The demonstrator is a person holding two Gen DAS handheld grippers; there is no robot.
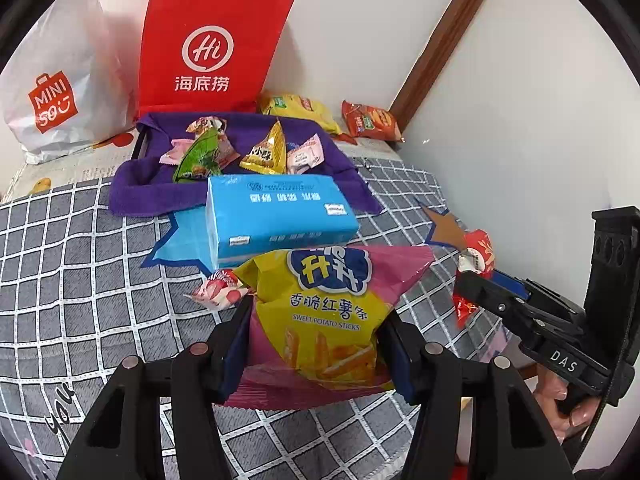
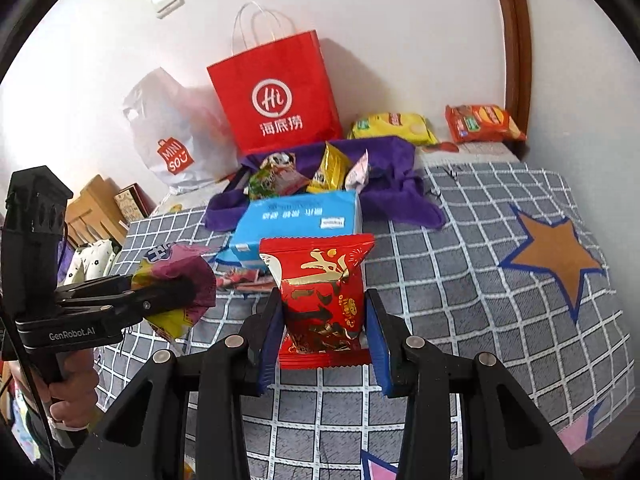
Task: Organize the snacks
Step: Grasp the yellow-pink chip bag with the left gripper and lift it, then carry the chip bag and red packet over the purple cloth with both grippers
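1. Nearest you, the left gripper (image 1: 316,344) has its jaws clamped on the sweet potato stick bag (image 1: 320,312), the pads pressing its two side edges low down so the pink-and-yellow pack bulges between them.
2. The right gripper (image 2: 324,336) is closed likewise on the red snack packet (image 2: 322,300), held by its sides near the bottom seam.
3. Both packs look lifted clear of the checked bedcover (image 1: 80,280); the blue tissue pack (image 1: 276,216) lies just beyond them, and farther off the purple cloth (image 1: 136,188) carries a heap of small wrapped snacks (image 1: 240,150).
4. The likely step is carrying both packs to that heap. Keep each grip steady: the film is slippery and air-filled, so squeezing harder may pop a seam, while easing off may let a pack slide out.
5. Pass over the tissue pack, not through it, and keep the two grippers apart.
6. Each pack's long axis runs away from you along the fingers, top seam pointing far, toward the red paper bag (image 1: 208,48) at the wall.
7. Set them down flat beside the small snacks, not on top.
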